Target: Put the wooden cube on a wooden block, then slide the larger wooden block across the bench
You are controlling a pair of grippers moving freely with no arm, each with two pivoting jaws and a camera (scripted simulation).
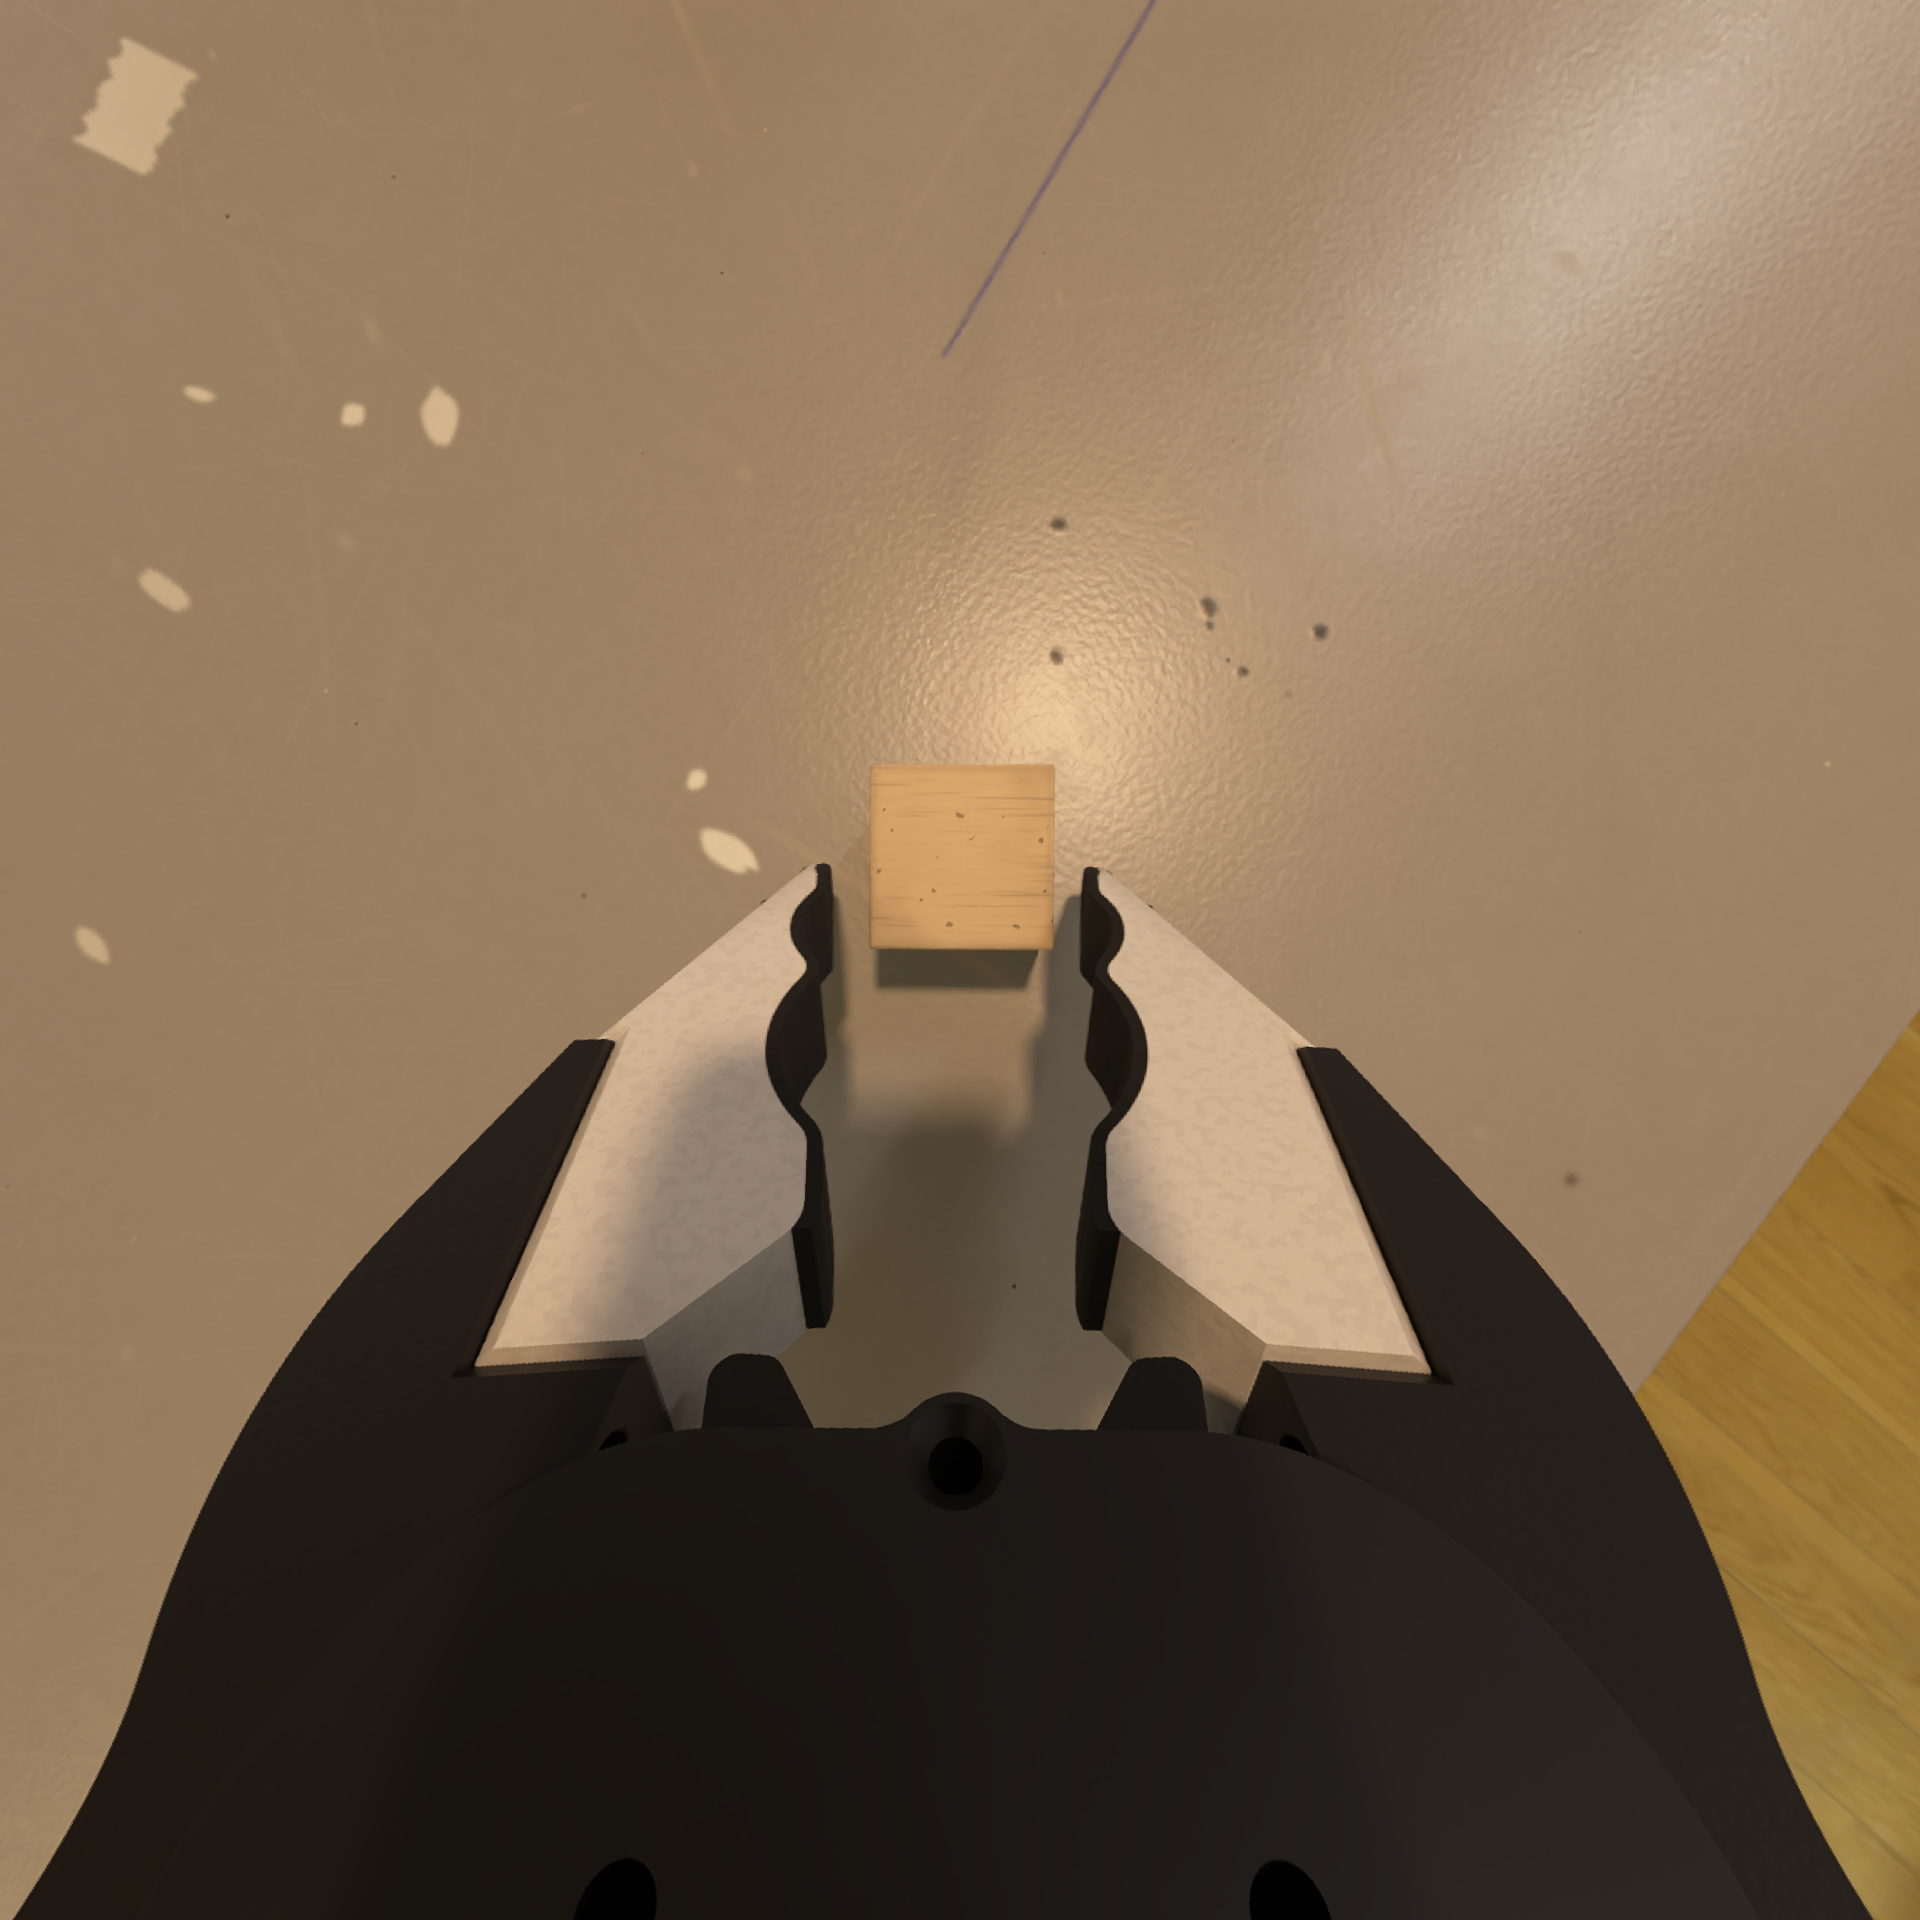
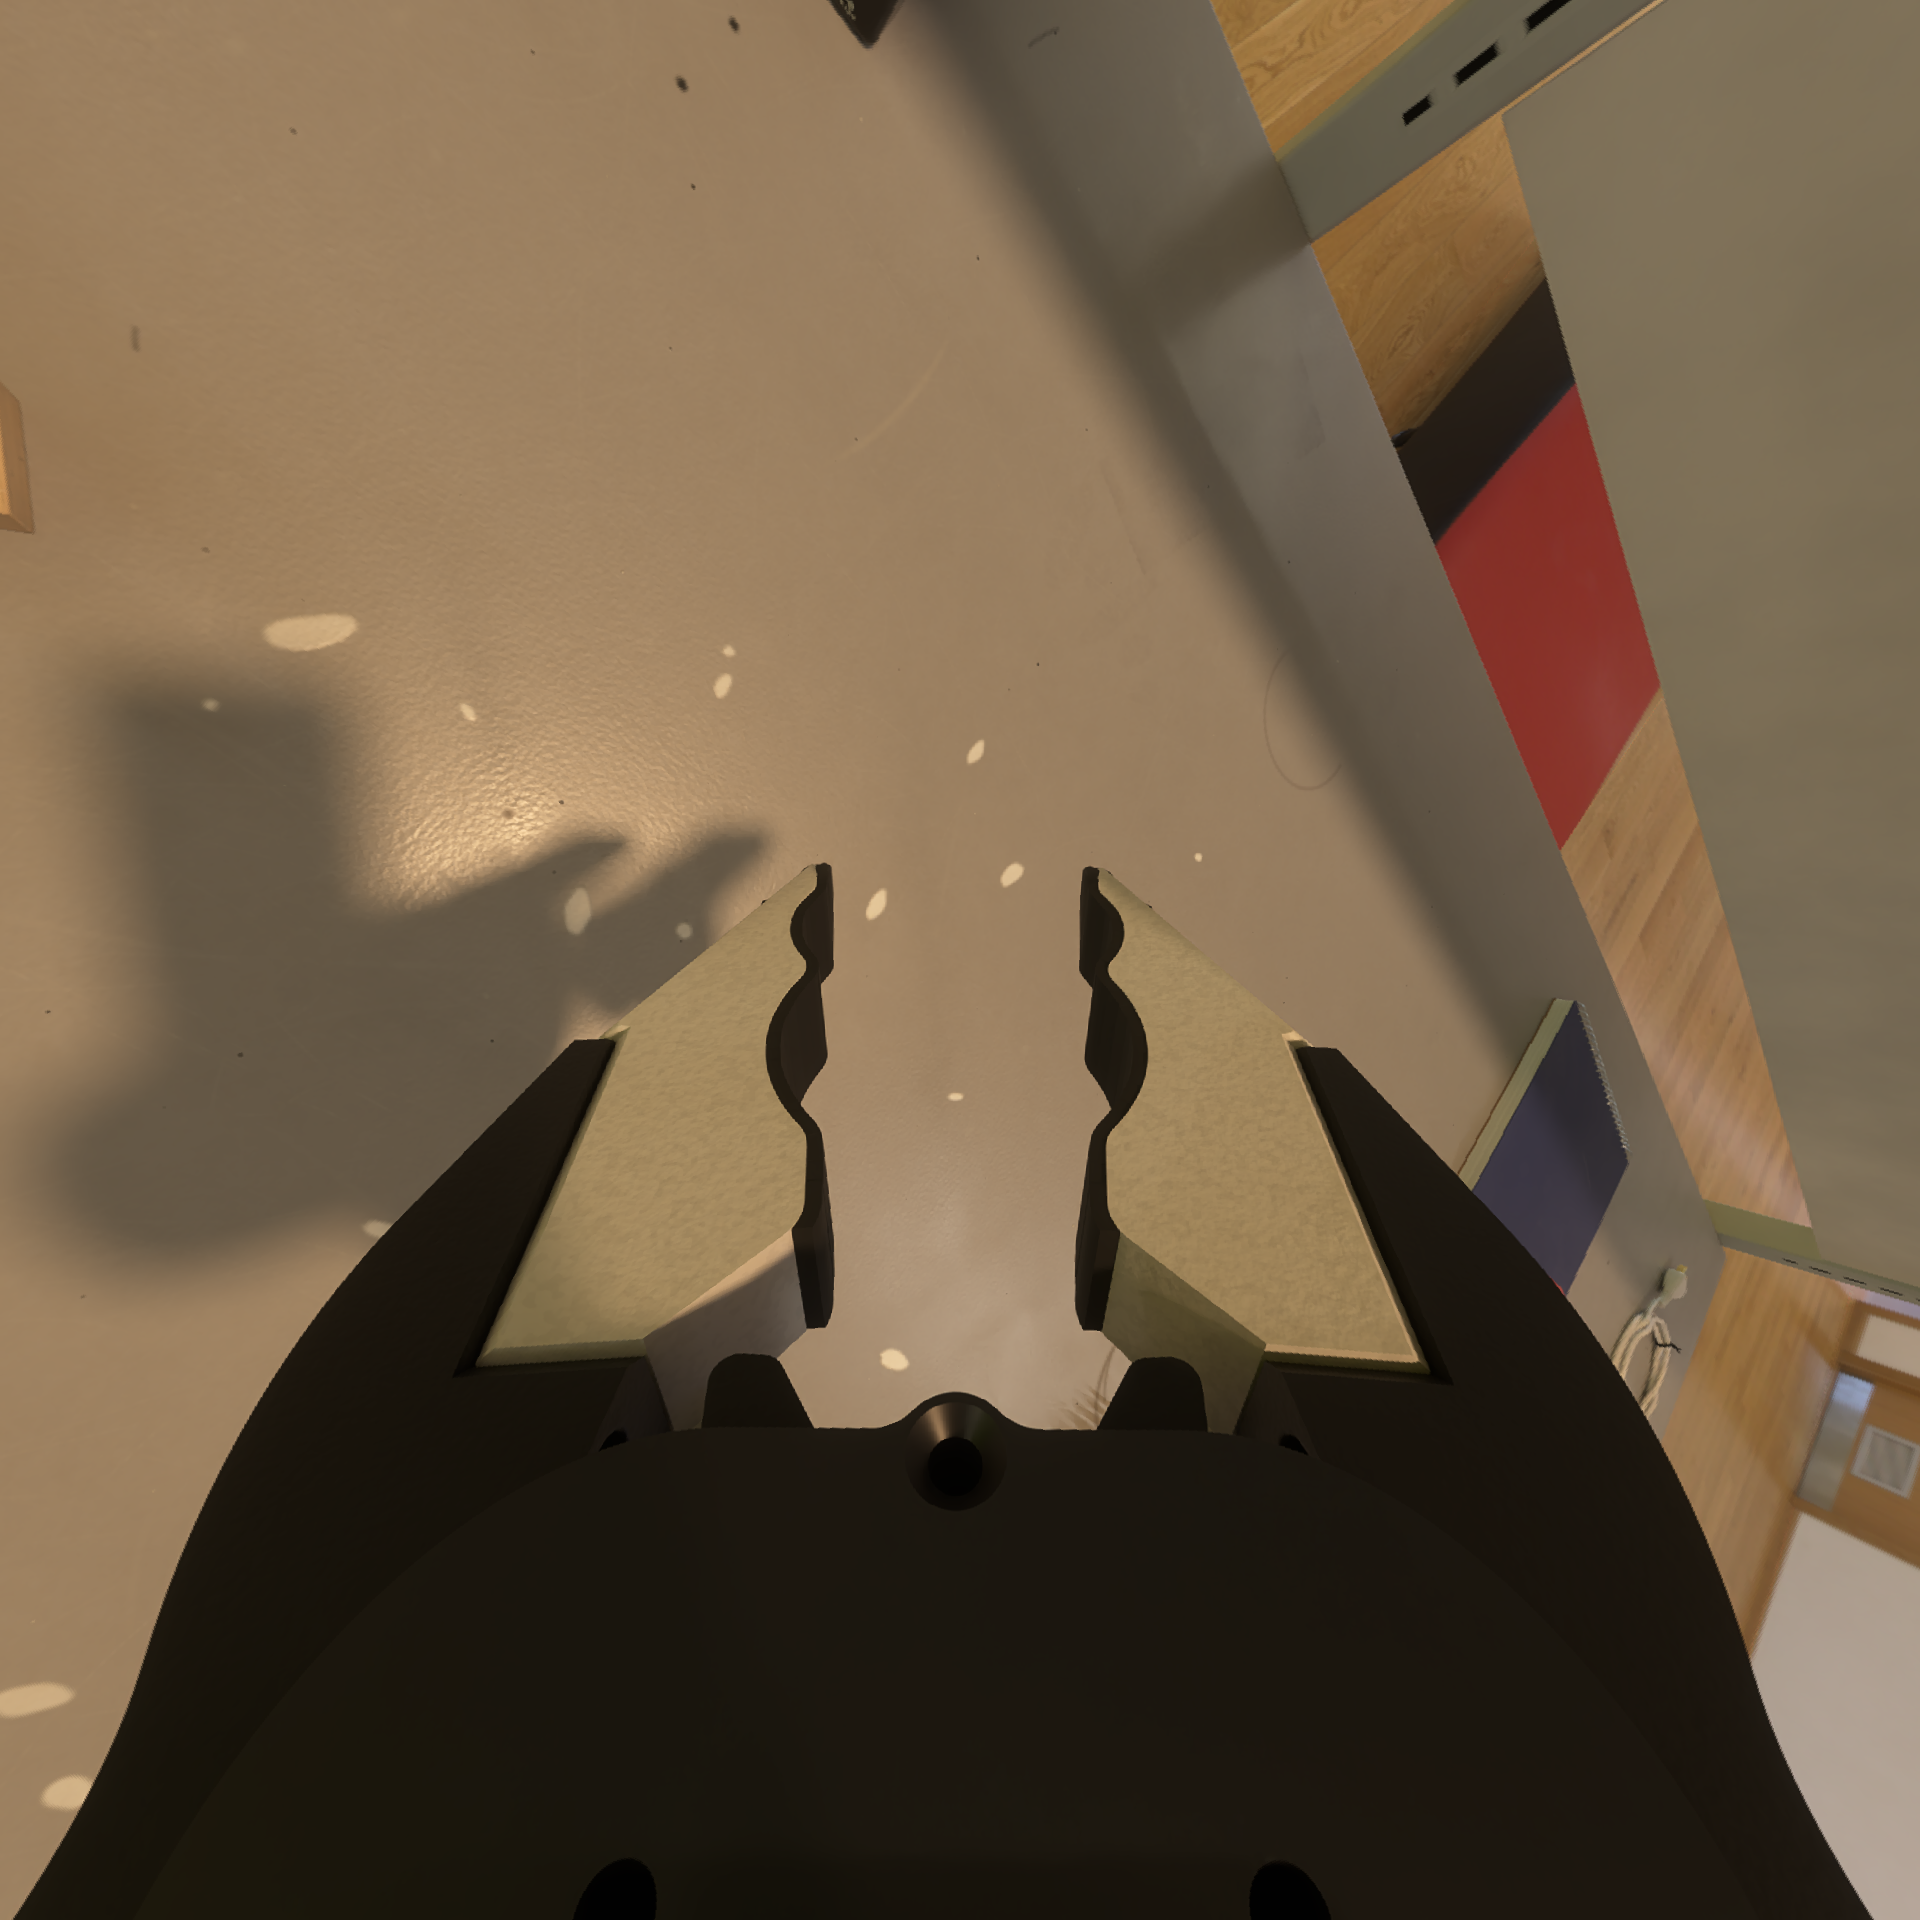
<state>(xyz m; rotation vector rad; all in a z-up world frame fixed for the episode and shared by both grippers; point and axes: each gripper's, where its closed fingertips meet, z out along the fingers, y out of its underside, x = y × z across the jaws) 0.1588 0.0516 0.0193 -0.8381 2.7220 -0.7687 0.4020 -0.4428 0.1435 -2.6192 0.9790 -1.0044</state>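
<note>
A small light wooden cube (image 1: 961, 857) sits on the tan bench top, in the middle of the left wrist view. My left gripper (image 1: 956, 883) is open and hangs above it, with the cube lined up between the two fingertips, apart from both. My right gripper (image 2: 956, 883) is open and empty above bare bench. A sliver of a wooden block (image 2: 12, 462) shows at the left edge of the right wrist view, mostly cut off. The larger block is not clearly in view.
The bench edge (image 1: 1766, 1174) runs at the lower right of the left wrist view, with wood floor below. In the right wrist view the bench edge (image 2: 1434, 644) runs down the right, past a red panel (image 2: 1548, 644) and a dark blue book-like object (image 2: 1548, 1153). A dark object (image 2: 868, 16) sits at the top.
</note>
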